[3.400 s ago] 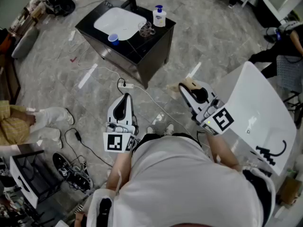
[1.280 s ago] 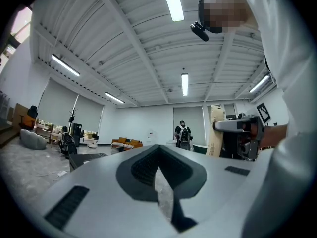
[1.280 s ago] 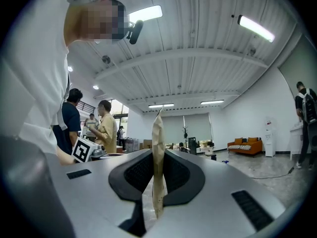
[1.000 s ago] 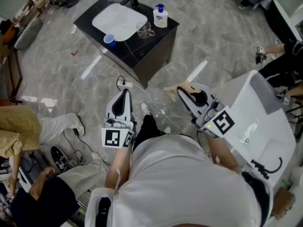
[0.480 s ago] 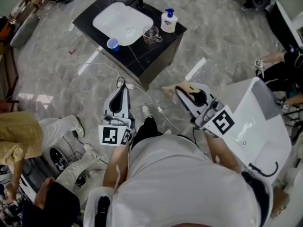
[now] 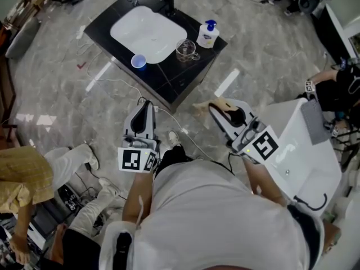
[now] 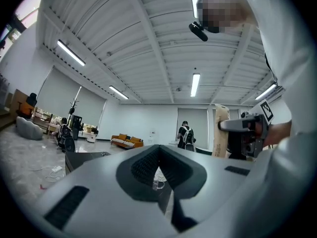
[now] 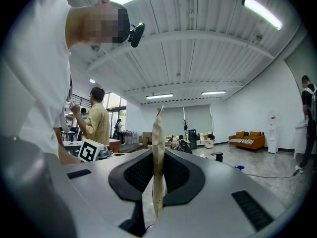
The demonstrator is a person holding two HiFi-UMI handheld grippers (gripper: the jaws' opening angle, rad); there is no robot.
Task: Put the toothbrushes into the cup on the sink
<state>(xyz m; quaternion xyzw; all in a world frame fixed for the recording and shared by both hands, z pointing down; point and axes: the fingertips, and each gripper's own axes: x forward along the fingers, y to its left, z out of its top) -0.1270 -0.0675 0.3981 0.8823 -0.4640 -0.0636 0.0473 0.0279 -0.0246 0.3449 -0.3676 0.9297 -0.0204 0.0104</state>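
Note:
A black sink cabinet [image 6: 194, 63] with a white basin [image 6: 149, 30] stands ahead on the floor. On its top are a small blue cup [image 6: 138, 61], a clear glass mug [image 6: 186, 50] and a soap bottle [image 6: 207, 34]. My left gripper [image 6: 145, 104] points at the cabinet, shut and empty; the glass mug [image 7: 157, 182] shows below its pads. My right gripper [image 6: 214, 108] is shut on a flat tan packet [image 6: 206, 106] that stands upright between the pads [image 8: 157, 157]. No toothbrush shows plainly.
A large white tub [image 6: 298, 145] lies on the floor at my right. A white cable [image 6: 185, 134] runs across the floor between me and the cabinet. A person in a yellow shirt [image 6: 19, 176] is at the left, and another person [image 6: 337, 86] at the far right.
The sink cabinet has slid down and to the right in the head view and looks nearer. Both grippers keep their pose before my body, the tan packet still held.

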